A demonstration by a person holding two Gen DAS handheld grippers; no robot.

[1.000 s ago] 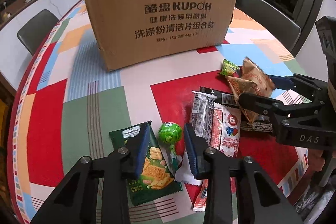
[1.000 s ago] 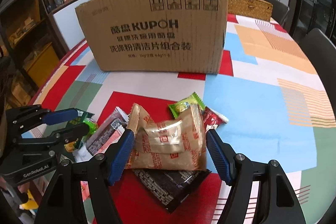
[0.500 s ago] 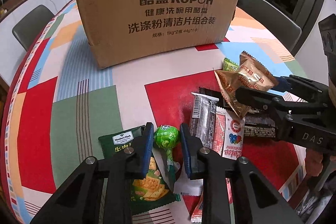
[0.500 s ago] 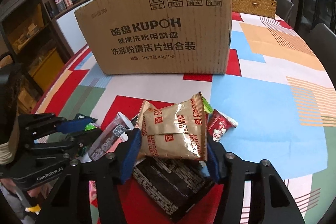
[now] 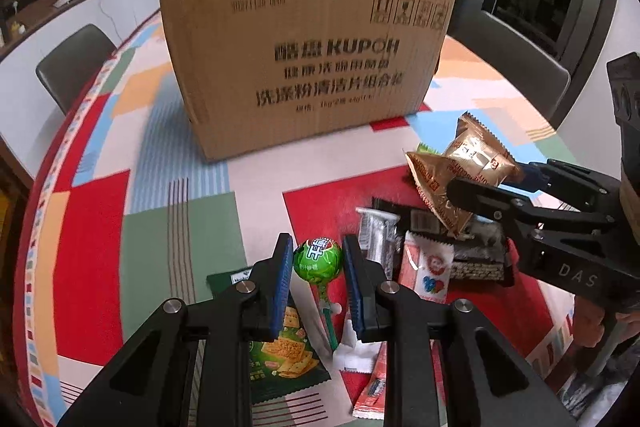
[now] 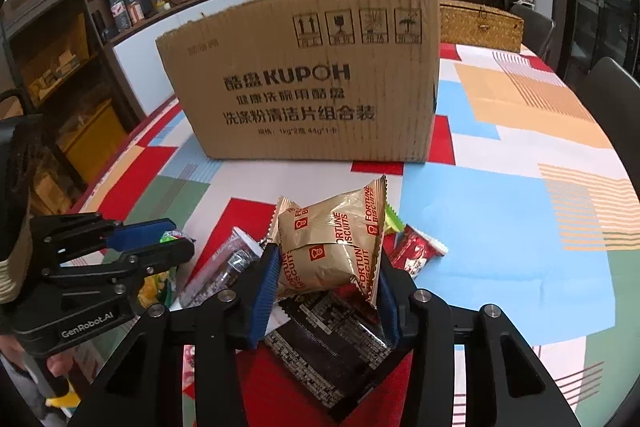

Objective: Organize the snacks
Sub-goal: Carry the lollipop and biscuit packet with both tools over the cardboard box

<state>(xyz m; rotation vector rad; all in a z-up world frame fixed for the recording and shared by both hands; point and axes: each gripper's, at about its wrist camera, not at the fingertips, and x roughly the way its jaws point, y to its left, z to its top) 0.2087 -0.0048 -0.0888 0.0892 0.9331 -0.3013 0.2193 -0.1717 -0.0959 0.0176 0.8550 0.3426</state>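
My left gripper (image 5: 318, 259) is shut on a green lollipop (image 5: 318, 261) and holds it above the table; its stick hangs down. My right gripper (image 6: 326, 267) is shut on a gold Fortune Biscuits packet (image 6: 332, 243) and holds it lifted; the packet also shows in the left wrist view (image 5: 460, 167). A large cardboard box (image 5: 308, 67) stands behind the snack pile, also in the right wrist view (image 6: 308, 83). Under the grippers lie a green cracker packet (image 5: 280, 351), a silver bar (image 5: 376, 235), a white-red packet (image 5: 426, 267), a black packet (image 6: 324, 343) and a red packet (image 6: 416, 255).
The table has a colourful patchwork cloth (image 5: 100, 227). A grey chair (image 5: 72, 67) stands at the left, another chair (image 5: 508, 67) at the right behind the box. A wicker basket (image 6: 480, 25) sits behind the box. A small green packet (image 6: 392, 221) peeks out behind the gold one.
Both grippers closed: the left on the lollipop, the right on the gold biscuit packet. Both have lifted their snack off the table.
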